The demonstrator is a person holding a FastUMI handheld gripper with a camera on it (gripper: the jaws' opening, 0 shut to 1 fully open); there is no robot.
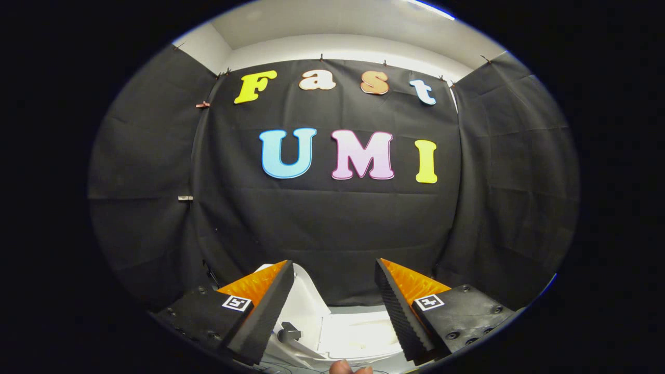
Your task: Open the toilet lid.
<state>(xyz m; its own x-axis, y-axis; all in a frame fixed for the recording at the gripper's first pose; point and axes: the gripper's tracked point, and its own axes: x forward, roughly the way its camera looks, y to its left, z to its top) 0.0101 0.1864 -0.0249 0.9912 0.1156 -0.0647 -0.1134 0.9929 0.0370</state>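
Hanging across the back and both sides of the booth, black cloth (332,223) is forming the walls, pinned up along its top edge by small clips (202,105), with a strip of pale wall (343,47) and a white ceiling (322,21) showing above it. The cloth is creasing in long folds where the back panel is meeting the side panels.

Low down, just beyond the fingers, a white toilet (348,332) is sitting against the bottom of the back cloth. Its lid (306,301) is standing raised, showing as a curved white edge rising beside the left finger, and a flat pale surface of the toilet is lying between the two fingers. A small grey fitting (289,332) is sitting near the base of the raised part, close to the left finger's inner face; what it is I cannot tell.

The claw (332,270) is standing wide apart, its two fingers (262,311) splaying outward with a broad gap between the tips. Nothing is being held between them, and neither fingertip is pressing on the lid. Each finger is carrying a small square marker (236,303) on its upper face.

A fingertip of a person (345,368) is peeking up below the gap between the fingers.
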